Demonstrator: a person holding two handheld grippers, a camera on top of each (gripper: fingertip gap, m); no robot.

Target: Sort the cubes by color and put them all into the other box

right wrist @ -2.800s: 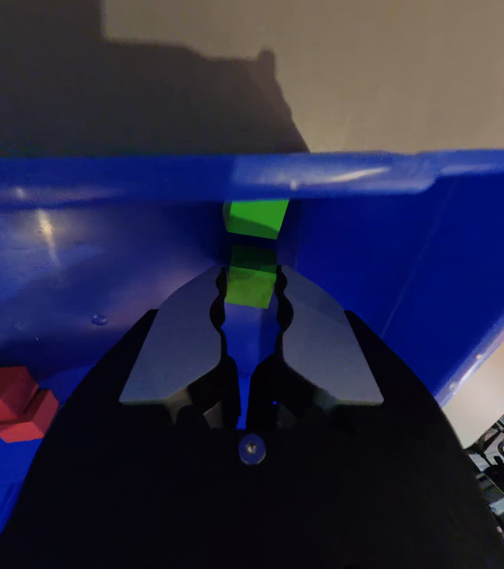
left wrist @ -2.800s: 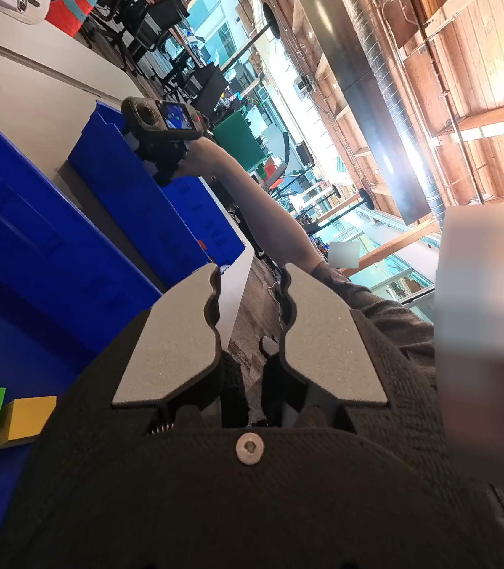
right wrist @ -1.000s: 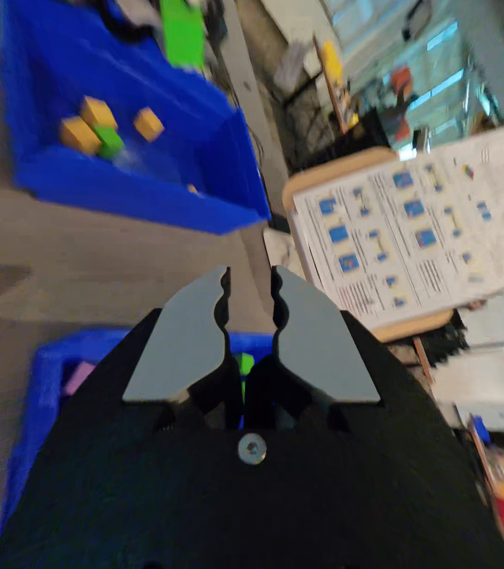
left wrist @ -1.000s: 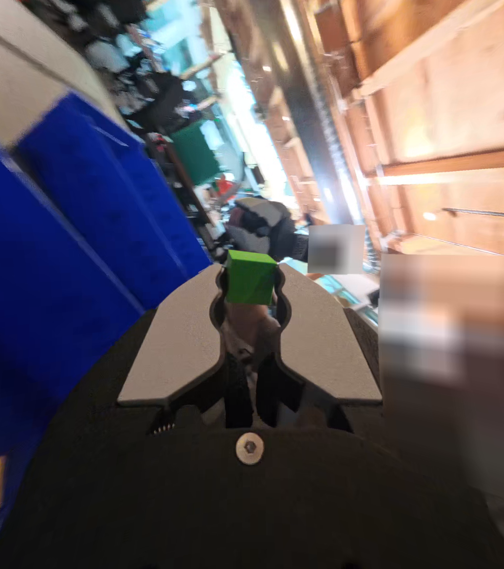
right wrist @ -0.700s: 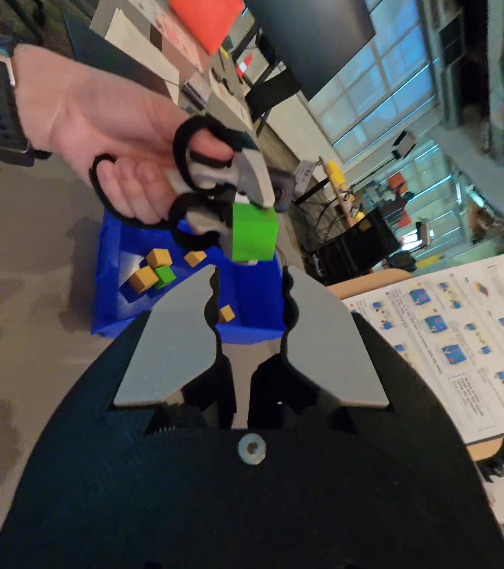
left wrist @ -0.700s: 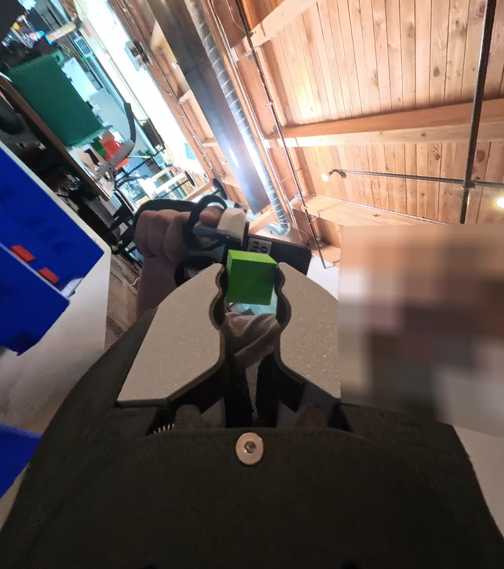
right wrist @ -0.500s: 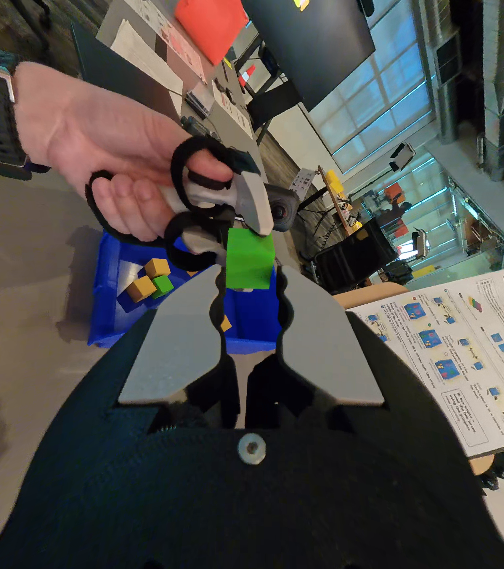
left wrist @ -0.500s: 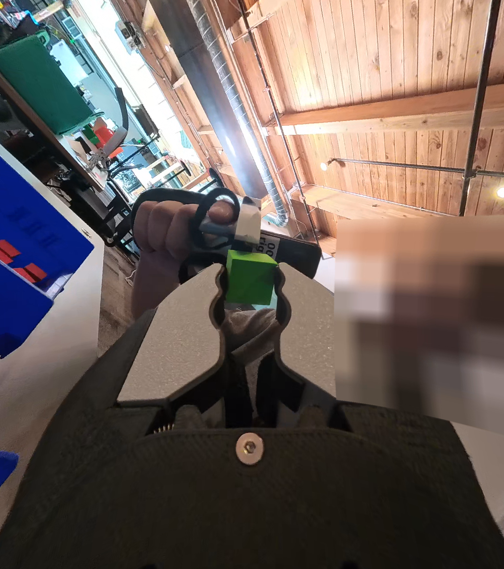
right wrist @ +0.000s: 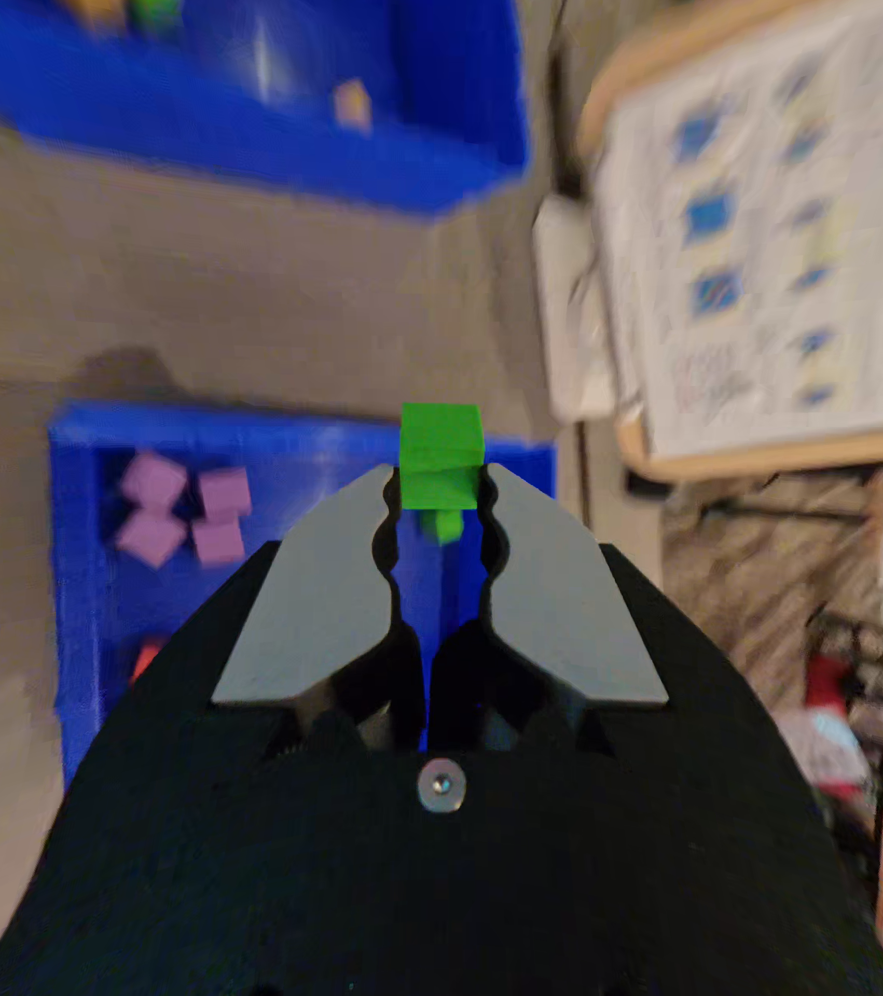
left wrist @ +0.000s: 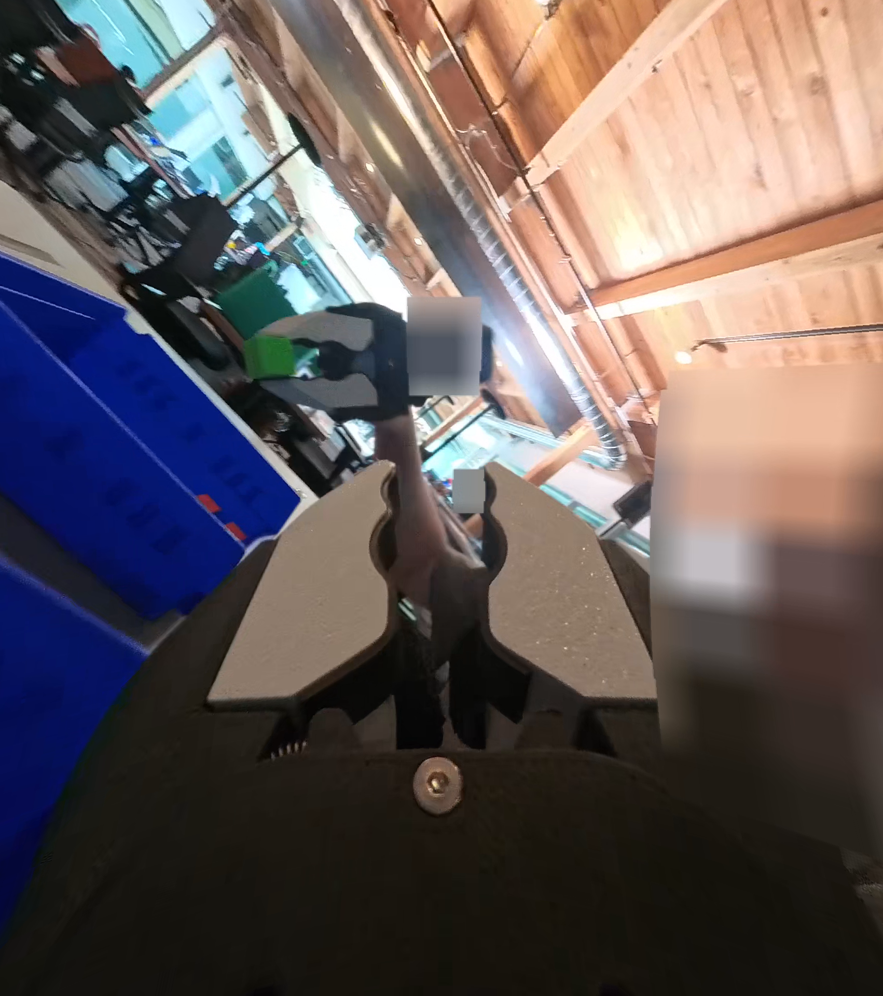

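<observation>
Since half a second ago the green cube (right wrist: 440,455) passes from the left gripper (left wrist: 438,488) to the right gripper (right wrist: 438,477). Now the right gripper pinches the cube at its fingertips, in the air above a blue bin (right wrist: 78,539). This bin holds purple cubes (right wrist: 180,514), a small green cube (right wrist: 447,525) and a red piece (right wrist: 144,655). Farther on the table (right wrist: 213,280) stands another blue bin (right wrist: 267,145), blurred. The left gripper has its fingers spread and holds nothing; beside it are blue bins (left wrist: 78,431). In the left wrist view, the right gripper (left wrist: 259,362) with the cube (left wrist: 269,354) shows farther off.
</observation>
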